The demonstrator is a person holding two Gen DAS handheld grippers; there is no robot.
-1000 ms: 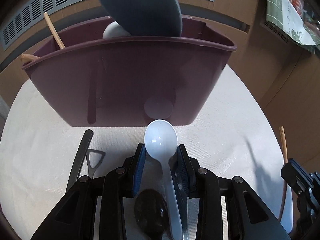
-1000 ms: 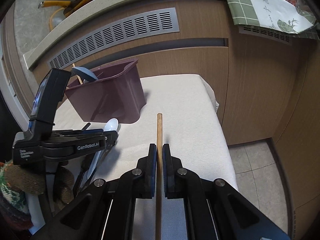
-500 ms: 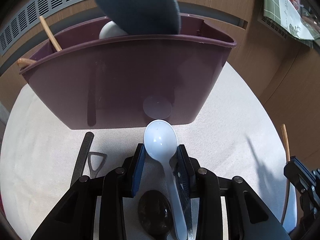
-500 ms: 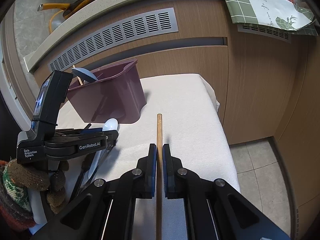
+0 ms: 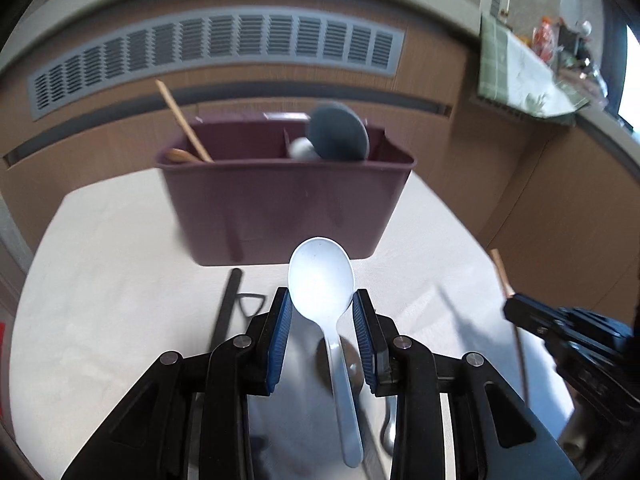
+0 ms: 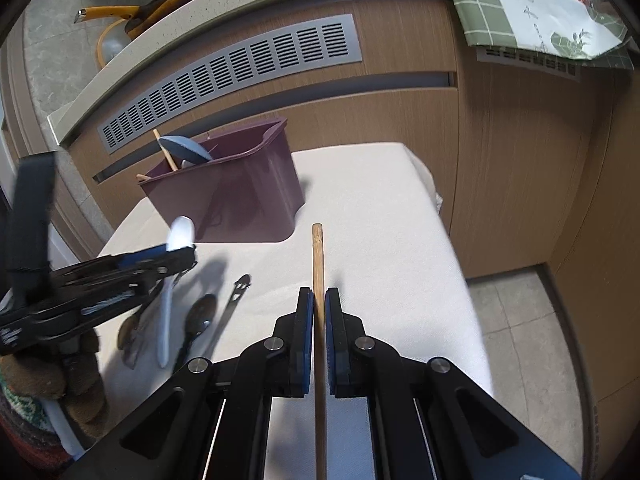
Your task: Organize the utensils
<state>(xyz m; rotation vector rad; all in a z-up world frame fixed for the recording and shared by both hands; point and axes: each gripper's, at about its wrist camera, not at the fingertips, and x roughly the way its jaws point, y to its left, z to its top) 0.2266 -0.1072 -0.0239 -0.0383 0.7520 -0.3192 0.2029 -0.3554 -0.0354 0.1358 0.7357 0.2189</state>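
Note:
My left gripper (image 5: 322, 304) is shut on a white plastic spoon (image 5: 322, 280) and holds it raised above the table, in front of the maroon utensil caddy (image 5: 280, 208). The caddy holds a grey-blue paddle (image 5: 338, 132), a wooden stick (image 5: 182, 120) and a white utensil. In the right wrist view the spoon (image 6: 180, 234) shows tilted up near the caddy (image 6: 240, 196). My right gripper (image 6: 319, 300) is shut on a wooden chopstick (image 6: 318, 256) above the table, right of the caddy.
A dark spoon (image 6: 196, 320), a black opener (image 6: 236, 300) and another dark utensil (image 6: 130, 330) lie on the white cloth-covered table (image 6: 380, 216). Wooden cabinets with a grey vent (image 6: 240, 76) stand behind. The table's right edge drops to the floor (image 6: 512, 320).
My left gripper has lifted and pulled back from the caddy with the white spoon, tilting upward. The right gripper with the chopstick has barely moved.

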